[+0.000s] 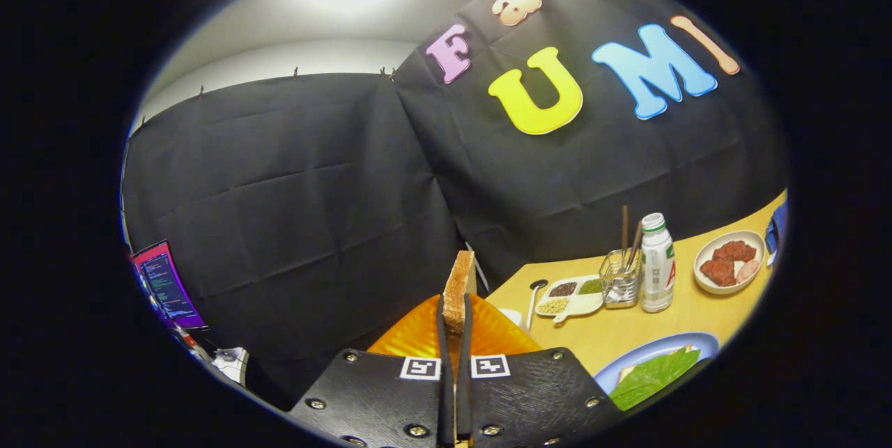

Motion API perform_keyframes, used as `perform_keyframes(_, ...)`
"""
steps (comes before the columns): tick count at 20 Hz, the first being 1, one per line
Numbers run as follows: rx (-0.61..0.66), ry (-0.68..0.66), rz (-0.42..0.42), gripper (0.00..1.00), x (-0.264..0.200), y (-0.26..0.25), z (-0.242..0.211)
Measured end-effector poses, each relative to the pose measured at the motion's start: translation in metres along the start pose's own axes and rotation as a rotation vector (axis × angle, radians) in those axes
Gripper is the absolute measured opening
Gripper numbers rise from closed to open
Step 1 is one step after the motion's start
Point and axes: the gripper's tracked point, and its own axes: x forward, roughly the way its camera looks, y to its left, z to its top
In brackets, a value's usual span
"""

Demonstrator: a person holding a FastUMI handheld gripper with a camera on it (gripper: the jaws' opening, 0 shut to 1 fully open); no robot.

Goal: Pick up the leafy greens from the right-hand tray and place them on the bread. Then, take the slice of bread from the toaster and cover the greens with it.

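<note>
My gripper [454, 319] is shut on a slice of bread [459, 288], held edge-on and upright between the fingers, lifted above an orange ribbed surface [411, 336] just beyond them. Off to the right and lower lies a blue plate [700, 343] with a green leaf [651, 375] lying flat on it; a pale slice of bread [629, 371] peeks from under the leaf's left side.
On the wooden table [669, 315] beyond the plate stand a white divided dish of seeds [568, 296], a spoon [535, 298], a clear holder with chopsticks [620, 281], a white bottle [656, 263] and a bowl of red meat [728, 260]. A lit screen [164, 284] stands far left.
</note>
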Motion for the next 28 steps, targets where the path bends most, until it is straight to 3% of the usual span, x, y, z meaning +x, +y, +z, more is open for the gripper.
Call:
perform_keyframes(11,-0.013,-0.014,-0.142,0.02,-0.073,-0.089,0.021)
perform_keyframes(19,0.001,0.041,-0.270,0.02,-0.122,-0.166,0.004)
perform_keyframes(28,-0.080,0.104,-0.391,0.02,-0.147,-0.210,-0.018)
